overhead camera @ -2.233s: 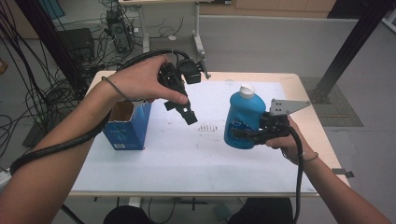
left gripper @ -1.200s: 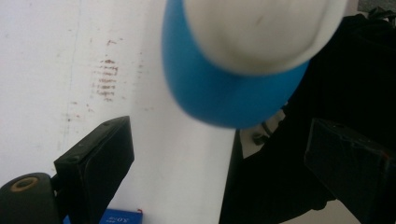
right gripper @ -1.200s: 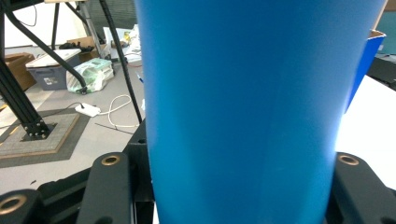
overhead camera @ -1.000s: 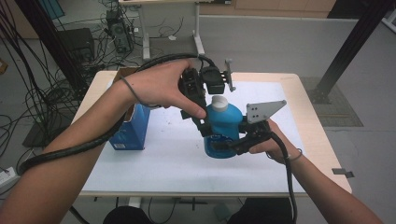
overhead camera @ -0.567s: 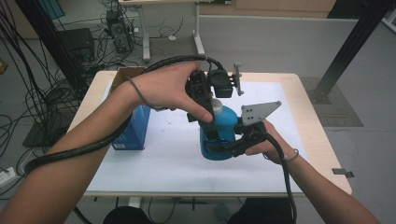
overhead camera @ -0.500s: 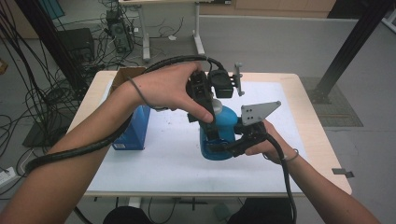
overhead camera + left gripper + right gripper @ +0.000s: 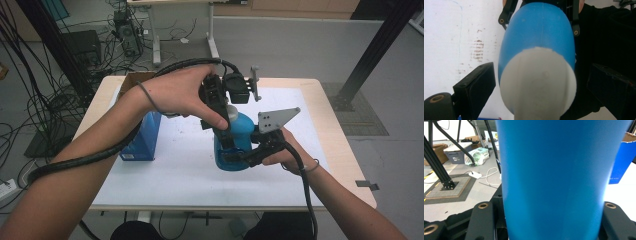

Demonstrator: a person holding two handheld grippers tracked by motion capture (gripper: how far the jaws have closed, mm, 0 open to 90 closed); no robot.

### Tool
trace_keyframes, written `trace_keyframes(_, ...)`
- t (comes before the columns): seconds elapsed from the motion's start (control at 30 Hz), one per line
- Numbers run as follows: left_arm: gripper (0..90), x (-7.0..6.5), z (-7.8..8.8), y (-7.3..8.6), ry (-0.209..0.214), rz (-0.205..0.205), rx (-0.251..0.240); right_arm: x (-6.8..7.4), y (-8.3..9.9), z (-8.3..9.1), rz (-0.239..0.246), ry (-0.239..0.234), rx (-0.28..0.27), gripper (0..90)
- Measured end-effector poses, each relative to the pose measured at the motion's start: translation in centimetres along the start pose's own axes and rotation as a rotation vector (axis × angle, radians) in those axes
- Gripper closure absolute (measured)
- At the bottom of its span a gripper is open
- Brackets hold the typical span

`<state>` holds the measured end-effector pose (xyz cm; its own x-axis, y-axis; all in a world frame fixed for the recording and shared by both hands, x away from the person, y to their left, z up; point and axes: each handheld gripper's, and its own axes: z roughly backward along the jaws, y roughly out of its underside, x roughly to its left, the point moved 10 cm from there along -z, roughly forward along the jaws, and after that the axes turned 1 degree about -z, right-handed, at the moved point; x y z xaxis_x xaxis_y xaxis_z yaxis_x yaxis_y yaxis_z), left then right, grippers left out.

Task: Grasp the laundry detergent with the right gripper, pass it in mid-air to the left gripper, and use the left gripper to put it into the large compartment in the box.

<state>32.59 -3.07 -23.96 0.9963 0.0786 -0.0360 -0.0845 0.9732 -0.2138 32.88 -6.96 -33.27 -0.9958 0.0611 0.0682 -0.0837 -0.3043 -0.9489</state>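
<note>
Blue cardboard forms the open-topped box (image 7: pixel 142 135) standing at the left of the bench (image 7: pixel 340 145), on the white sheet (image 7: pixel 175 175) that covers most of its top; in the right gripper view a corner of the same box (image 7: pixel 621 160) shows at the far right. Just right of the box, near the middle of the sheet, stands the blue bottle (image 7: pixel 235 145), upright, with its white cap (image 7: pixel 231 111) on top. The left gripper (image 7: pixel 222 132) comes down on it from above, held in the person's left hand (image 7: pixel 185 92), whose forearm crosses in front of the box. In the left gripper view the white cap (image 7: pixel 537 82) sits between the 2 black jaws, which stand wide on either side of it with a visible gap at the left one, so they are not pressing on it; the blue bottle body (image 7: pixel 537 32) runs away below the cap, over the stained white sheet (image 7: pixel 456 37). To the right, the right gripper (image 7: pixel 240 157) reaches in level from the bottle's right side, held in the person's right hand (image 7: pixel 280 152), with its grey plate above. In the right gripper view the blue bottle (image 7: pixel 554 177) stands between the jaws, which are clamped against its lower body on both sides.
</note>
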Motion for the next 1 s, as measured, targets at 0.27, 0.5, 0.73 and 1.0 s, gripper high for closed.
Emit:
trace_keyframes(0.27,8.5,0.09,-0.12,0.19,0.005,0.001,0.001,-0.18,0.14,-0.14,-0.004,-0.001,0.004,43.0)
trace_keyframes(0.5,8.5,0.16,-0.11,0.23,0.005,0.002,0.0,-0.29,0.28,-0.23,-0.007,0.0,0.005,43.0)
trace_keyframes(0.73,8.5,0.09,-0.18,0.19,0.005,0.004,-0.001,-0.31,0.31,-0.17,-0.006,0.0,0.009,43.0)
trace_keyframes(1.0,8.5,0.05,-0.12,0.26,0.004,0.003,0.002,-0.26,0.37,-0.2,-0.003,0.001,0.012,43.0)
